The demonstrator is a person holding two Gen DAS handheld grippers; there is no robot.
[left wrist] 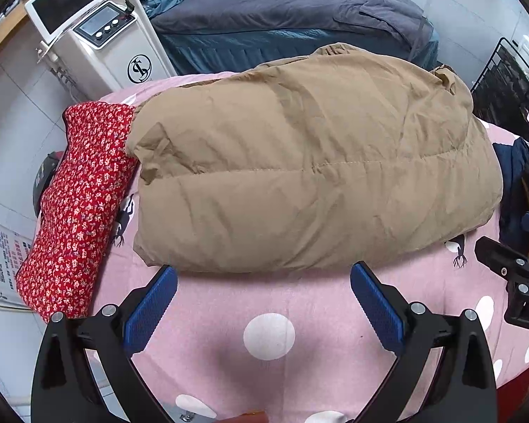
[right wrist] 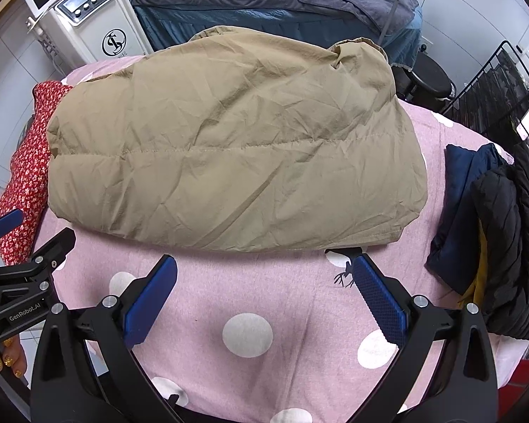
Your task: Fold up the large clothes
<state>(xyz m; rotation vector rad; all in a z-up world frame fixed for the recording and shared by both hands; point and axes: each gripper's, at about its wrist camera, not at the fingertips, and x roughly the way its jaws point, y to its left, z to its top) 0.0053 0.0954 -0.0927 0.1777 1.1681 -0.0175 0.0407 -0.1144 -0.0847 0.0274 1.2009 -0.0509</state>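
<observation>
Padding fills the tan jacket (left wrist: 310,162), which lies folded in a thick bundle on the pink dotted sheet (left wrist: 292,303) just ahead of both tongs, so it should be light, soft and springy, with a thin crinkled shell that may slip and puff back open. Left tongs (left wrist: 263,287) and right tongs (right wrist: 264,282) both gape wide and hold nothing, tips just short of the near hem. Best hold is probably that near hem (right wrist: 229,243) or its corners, pinched deep through every layer.
</observation>
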